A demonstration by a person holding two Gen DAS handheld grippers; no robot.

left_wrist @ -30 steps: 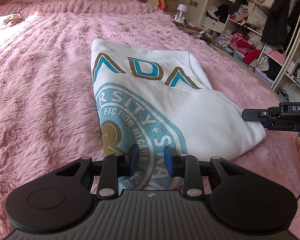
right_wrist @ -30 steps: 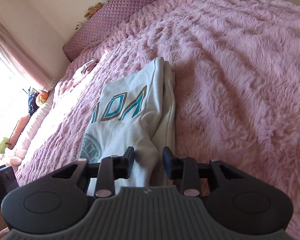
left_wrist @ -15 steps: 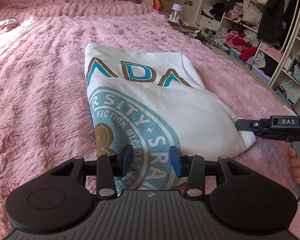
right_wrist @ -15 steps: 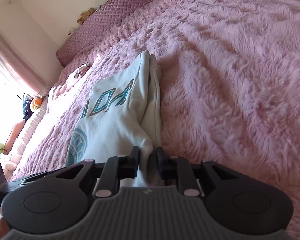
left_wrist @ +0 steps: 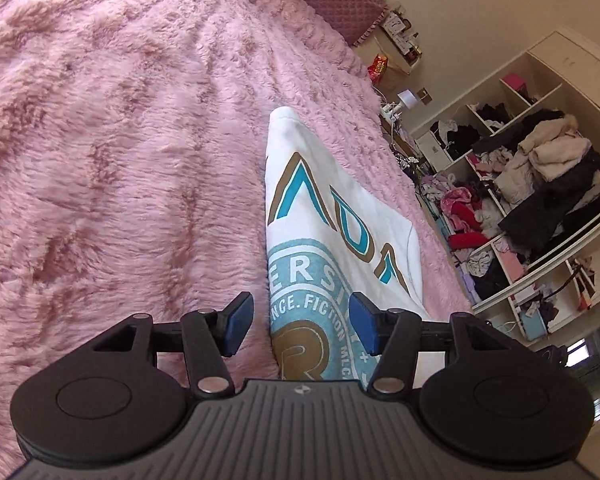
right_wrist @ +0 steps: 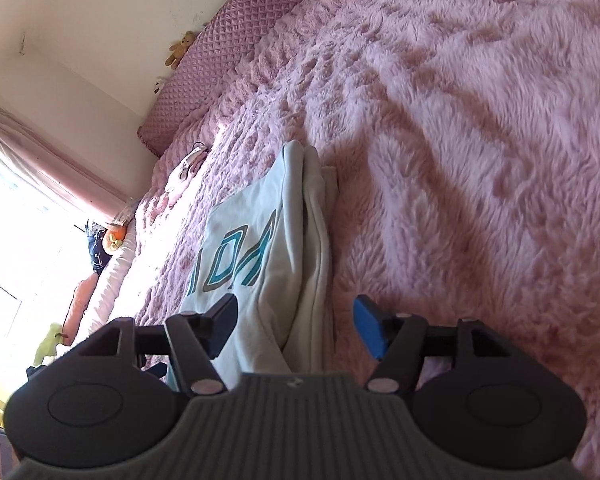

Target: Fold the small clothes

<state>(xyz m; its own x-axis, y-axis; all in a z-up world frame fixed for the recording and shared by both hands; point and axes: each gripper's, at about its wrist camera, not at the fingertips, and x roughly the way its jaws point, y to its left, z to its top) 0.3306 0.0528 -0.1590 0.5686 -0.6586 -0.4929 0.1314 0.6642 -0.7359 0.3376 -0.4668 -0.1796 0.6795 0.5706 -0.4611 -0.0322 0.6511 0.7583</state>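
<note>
A folded white sweatshirt (left_wrist: 332,216) with teal and gold lettering and a round teal emblem lies flat on the pink furry bedspread (left_wrist: 120,152). My left gripper (left_wrist: 300,324) hovers over its near left edge, jaws opening, the pads clear of the cloth. In the right wrist view the same sweatshirt (right_wrist: 260,248) shows its stacked right edge. My right gripper (right_wrist: 296,324) straddles that edge, jaws opening wide, and neither pad presses on the fabric.
A quilted pink headboard cushion (right_wrist: 220,56) runs along the far side of the bed. A small pale garment (right_wrist: 184,168) lies near it. Open shelves heaped with clothes (left_wrist: 532,200) stand beyond the bed's right edge, and a bright window (right_wrist: 16,216) is on the left.
Both grippers' jaws have spread apart; the right one has let go of the sweatshirt's edge. The left gripper has swung to the sweatshirt's left edge and rolled, so the view tilts.
</note>
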